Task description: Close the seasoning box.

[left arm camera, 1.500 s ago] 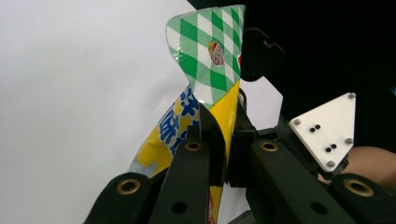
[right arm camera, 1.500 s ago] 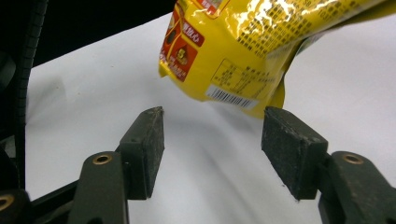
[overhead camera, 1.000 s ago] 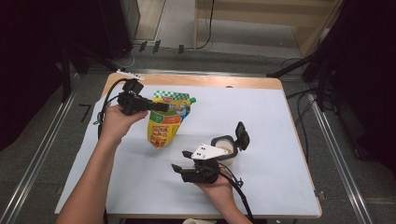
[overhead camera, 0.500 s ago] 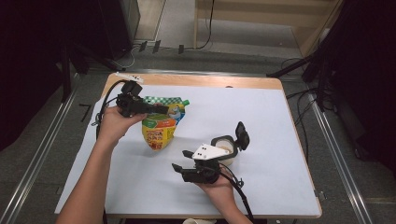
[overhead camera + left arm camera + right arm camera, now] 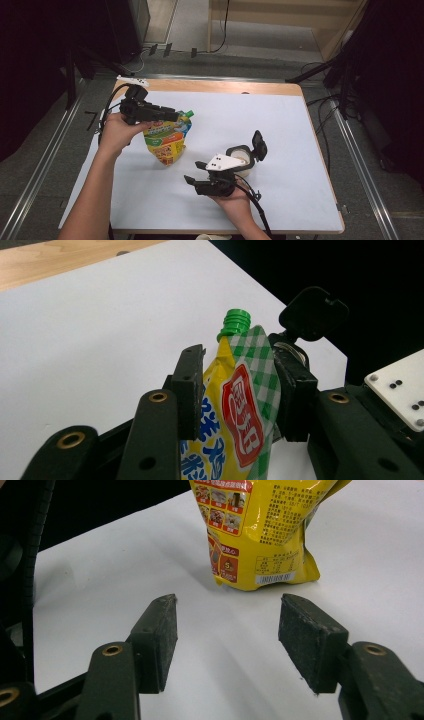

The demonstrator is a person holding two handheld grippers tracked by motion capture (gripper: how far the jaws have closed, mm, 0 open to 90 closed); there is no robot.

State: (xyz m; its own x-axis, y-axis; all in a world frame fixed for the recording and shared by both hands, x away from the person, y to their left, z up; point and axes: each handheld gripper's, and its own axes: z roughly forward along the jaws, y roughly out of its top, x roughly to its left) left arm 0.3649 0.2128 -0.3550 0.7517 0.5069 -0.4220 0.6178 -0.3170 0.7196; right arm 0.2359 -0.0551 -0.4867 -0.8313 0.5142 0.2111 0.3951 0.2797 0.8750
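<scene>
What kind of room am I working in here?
Probably a lab or recording workspace, not a kitchen: a wooden table under a plain white mat, cables trailing over the bare floor, and dark equipment stands around it.

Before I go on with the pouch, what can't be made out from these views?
- Pouch bottom: cut off by the lower edge in the left gripper view, behind the left tongs.
- Whether both pads press the pouch: left pad shows a gap, right side unclear.
- Pouch small print: too small, right gripper view.
- Flip-lid cup contents: hidden by the grey plate, high view.
</scene>
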